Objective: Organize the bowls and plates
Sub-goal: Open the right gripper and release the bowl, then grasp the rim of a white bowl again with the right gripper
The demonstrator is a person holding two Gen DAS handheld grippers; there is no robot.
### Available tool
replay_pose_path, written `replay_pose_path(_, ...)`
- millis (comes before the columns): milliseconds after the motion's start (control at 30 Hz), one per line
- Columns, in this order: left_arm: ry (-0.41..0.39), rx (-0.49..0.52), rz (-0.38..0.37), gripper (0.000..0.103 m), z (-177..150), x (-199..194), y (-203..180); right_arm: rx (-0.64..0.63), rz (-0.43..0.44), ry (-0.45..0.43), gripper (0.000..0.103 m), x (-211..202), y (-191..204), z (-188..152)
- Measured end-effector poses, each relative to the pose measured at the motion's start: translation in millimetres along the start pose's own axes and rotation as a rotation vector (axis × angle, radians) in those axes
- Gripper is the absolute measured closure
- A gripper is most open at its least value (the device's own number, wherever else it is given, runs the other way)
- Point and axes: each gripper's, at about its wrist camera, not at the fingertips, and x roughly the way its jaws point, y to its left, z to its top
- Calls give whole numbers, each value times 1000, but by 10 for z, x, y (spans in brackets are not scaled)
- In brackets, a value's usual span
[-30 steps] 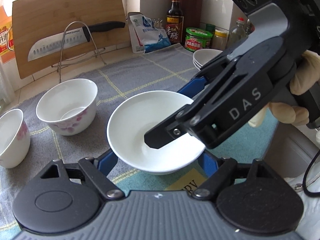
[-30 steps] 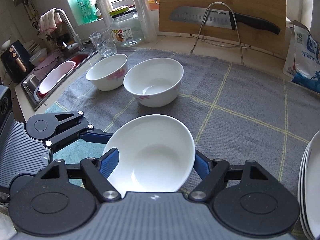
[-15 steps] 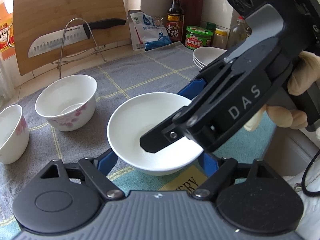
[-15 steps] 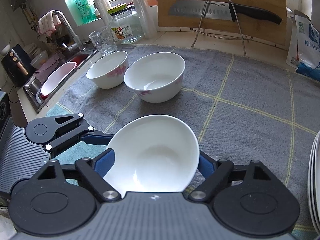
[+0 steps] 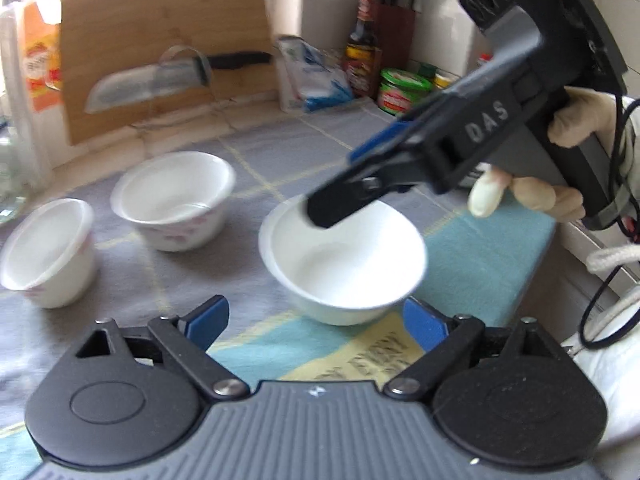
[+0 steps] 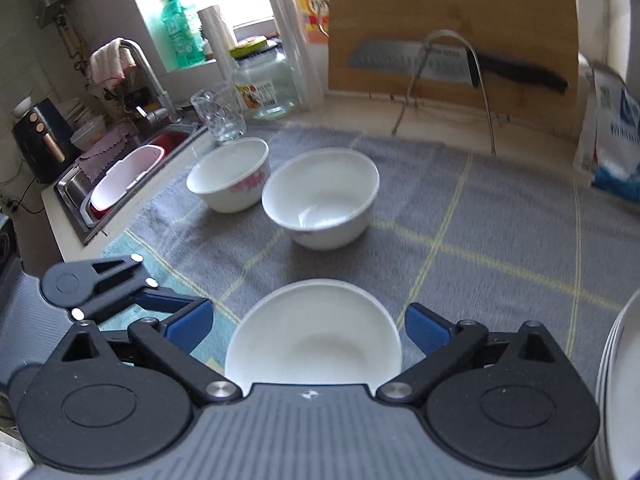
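Note:
A plain white bowl [image 5: 344, 264] sits on the mat near its front edge; it also shows in the right wrist view [image 6: 316, 344]. My left gripper [image 5: 316, 320] is open, drawn back just short of the bowl. My right gripper [image 6: 308, 326] is open, its jaws standing wide on either side of the bowl, clear of it; its body [image 5: 460, 136] hangs over the bowl in the left wrist view. Two flowered white bowls [image 6: 320, 198] [image 6: 228, 174] stand farther back on the grey cloth. A stack of white plates [image 6: 620, 392] shows at the right edge.
A cutting board with a knife on a wire rack [image 6: 452, 60] leans at the back. A sink [image 6: 116, 176] with a pink tub lies left. A glass [image 6: 218, 116], jars and bottles [image 5: 362, 52] line the back wall. A blue-white bag [image 6: 612, 136] stands at the right.
Both grippers have opened and pulled back from the plain bowl. The bowl now rests on the mat, free of the jaws. Both views are blurred by motion.

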Motion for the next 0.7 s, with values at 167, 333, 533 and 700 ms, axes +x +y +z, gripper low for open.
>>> replay_pose_path(167, -68, -47, 163, 7, 31, -25, 277, -65, -74, -8, 0, 68, 32, 171)
replay_pose_path(333, -104, -77, 249, 7, 52, 163, 472, -89, -92, -13, 0, 199, 20, 324)
replay_pose_path(533, -107, -62, 244, 8, 111, 425, 589, -113, -87, -5, 0, 437, -14, 504)
replay_pose_path(700, -101, -80, 229, 10, 158, 603, 644, -122, -55, 15, 0, 646, -51, 639)
